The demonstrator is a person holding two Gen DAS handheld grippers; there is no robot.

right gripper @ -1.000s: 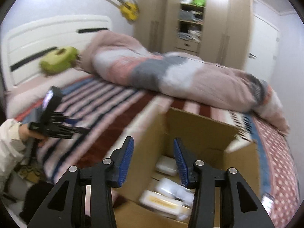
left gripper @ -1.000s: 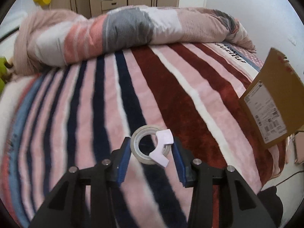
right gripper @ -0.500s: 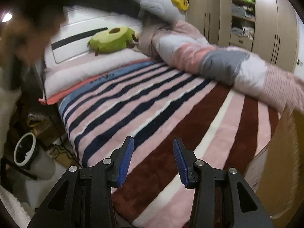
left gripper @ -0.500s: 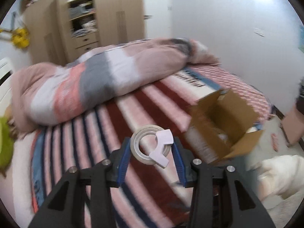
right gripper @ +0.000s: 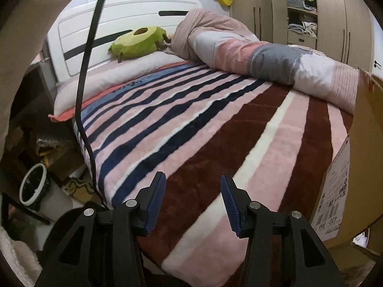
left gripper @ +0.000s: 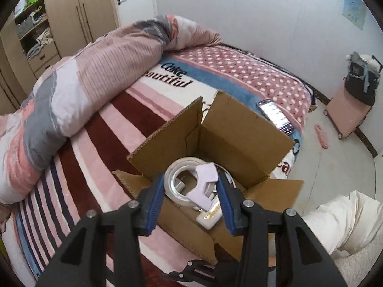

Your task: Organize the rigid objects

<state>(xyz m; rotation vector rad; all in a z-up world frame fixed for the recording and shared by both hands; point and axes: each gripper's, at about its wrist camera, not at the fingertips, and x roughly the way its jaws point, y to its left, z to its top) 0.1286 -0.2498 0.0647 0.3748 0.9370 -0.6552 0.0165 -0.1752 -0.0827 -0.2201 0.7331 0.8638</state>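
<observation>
Left wrist view: the left hand-held gripper (left gripper: 191, 191) points steeply down over an open cardboard box (left gripper: 241, 141) that sits on the near right part of a bed (left gripper: 115, 129). A roll of clear tape (left gripper: 177, 183) with a white plastic cutter (left gripper: 204, 186) clipped on it sits between the two blue pads. The left pad touches the roll's edge and the right pad lies against the cutter, so the tape is grasped, though the jaws are opening. The roll hangs directly above the box's mouth. Inside the box, under the tape, lie white items; one near the right pad is a white block with gold lettering too small to read.

The striped blanket carries dark script beyond the box, reading "beautiful" beneath a partly hidden word. A phone (left gripper: 275, 117) with a lit screen lies on the bed just right of the box. A rolled quilt (left gripper: 83, 79) runs along the far left.

Right wrist view: the right hand-held gripper (right gripper: 192, 204) hangs over bare striped blanket, released, jaws opening, with nothing between them. The box's side fills the right edge, bearing a white shipping label (right gripper: 332, 201) with barcodes and the digits "430"; the rest is illegible.
</observation>
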